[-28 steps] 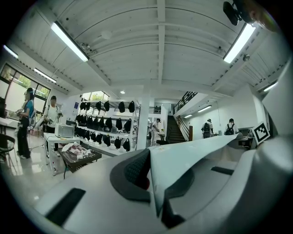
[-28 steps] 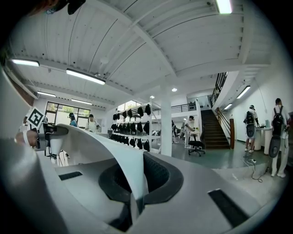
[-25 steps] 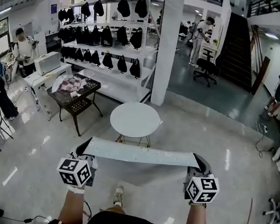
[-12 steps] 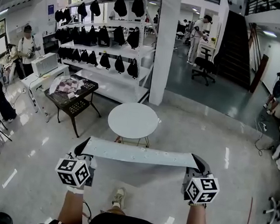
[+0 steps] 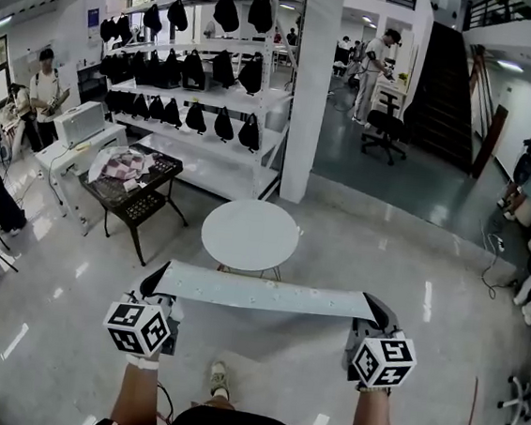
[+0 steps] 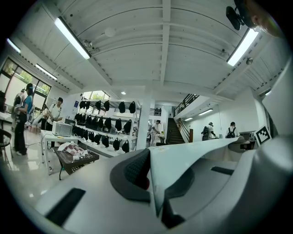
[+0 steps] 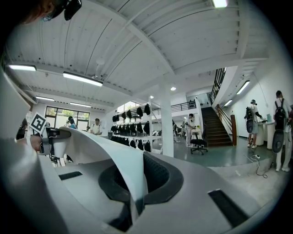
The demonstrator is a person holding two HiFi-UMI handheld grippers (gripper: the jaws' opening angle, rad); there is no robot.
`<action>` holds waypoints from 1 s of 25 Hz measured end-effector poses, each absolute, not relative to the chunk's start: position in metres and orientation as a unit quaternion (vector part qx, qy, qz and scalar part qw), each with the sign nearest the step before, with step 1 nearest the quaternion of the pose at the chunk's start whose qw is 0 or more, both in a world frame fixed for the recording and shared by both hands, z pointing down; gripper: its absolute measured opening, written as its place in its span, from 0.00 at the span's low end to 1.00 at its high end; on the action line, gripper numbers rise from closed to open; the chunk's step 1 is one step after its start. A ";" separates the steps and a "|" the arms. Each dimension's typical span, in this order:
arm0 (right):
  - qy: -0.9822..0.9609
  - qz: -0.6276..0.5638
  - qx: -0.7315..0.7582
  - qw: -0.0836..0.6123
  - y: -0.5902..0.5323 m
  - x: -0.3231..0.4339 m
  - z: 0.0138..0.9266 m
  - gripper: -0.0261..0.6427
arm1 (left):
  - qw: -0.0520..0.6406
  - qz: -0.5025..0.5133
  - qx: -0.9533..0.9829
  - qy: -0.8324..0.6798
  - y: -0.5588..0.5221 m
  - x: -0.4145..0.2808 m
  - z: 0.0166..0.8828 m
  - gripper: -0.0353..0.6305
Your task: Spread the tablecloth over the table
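Note:
A pale tablecloth (image 5: 262, 293) hangs stretched as a flat band between my two grippers at chest height. My left gripper (image 5: 156, 288) is shut on its left end, and the cloth (image 6: 197, 157) runs off to the right from between the closed pads (image 6: 132, 171). My right gripper (image 5: 377, 313) is shut on the right end, where the cloth (image 7: 98, 153) folds into the closed jaws and leads left. The round white table (image 5: 249, 235) stands on the floor just beyond the cloth, a little left of centre and uncovered.
A black low table (image 5: 131, 193) with clutter stands to the left. Behind are a white shelf rack (image 5: 199, 77) of black bags and a white pillar (image 5: 311, 89). People stand at far left and back. An office chair (image 5: 387, 130) and stairs are at the back right.
The round table and the room have drifted nearer and slightly left in the head view. Both grippers keep the cloth stretched in the same pose.

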State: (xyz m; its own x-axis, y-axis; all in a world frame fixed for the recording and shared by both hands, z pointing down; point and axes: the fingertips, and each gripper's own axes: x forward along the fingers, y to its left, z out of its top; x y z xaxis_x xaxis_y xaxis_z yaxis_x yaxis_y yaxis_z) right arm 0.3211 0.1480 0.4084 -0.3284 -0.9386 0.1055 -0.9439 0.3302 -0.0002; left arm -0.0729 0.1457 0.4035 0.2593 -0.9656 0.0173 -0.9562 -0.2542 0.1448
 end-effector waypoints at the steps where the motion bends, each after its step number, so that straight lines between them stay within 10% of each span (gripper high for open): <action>1: -0.815 0.031 0.578 0.044 0.143 0.320 0.408 0.08 | 0.063 -0.038 0.791 -0.607 0.140 -0.074 0.403 0.08; 25: -0.804 0.039 0.592 0.049 -0.048 0.261 0.388 0.08 | 0.076 -0.044 0.805 -0.587 -0.057 -0.133 0.390 0.08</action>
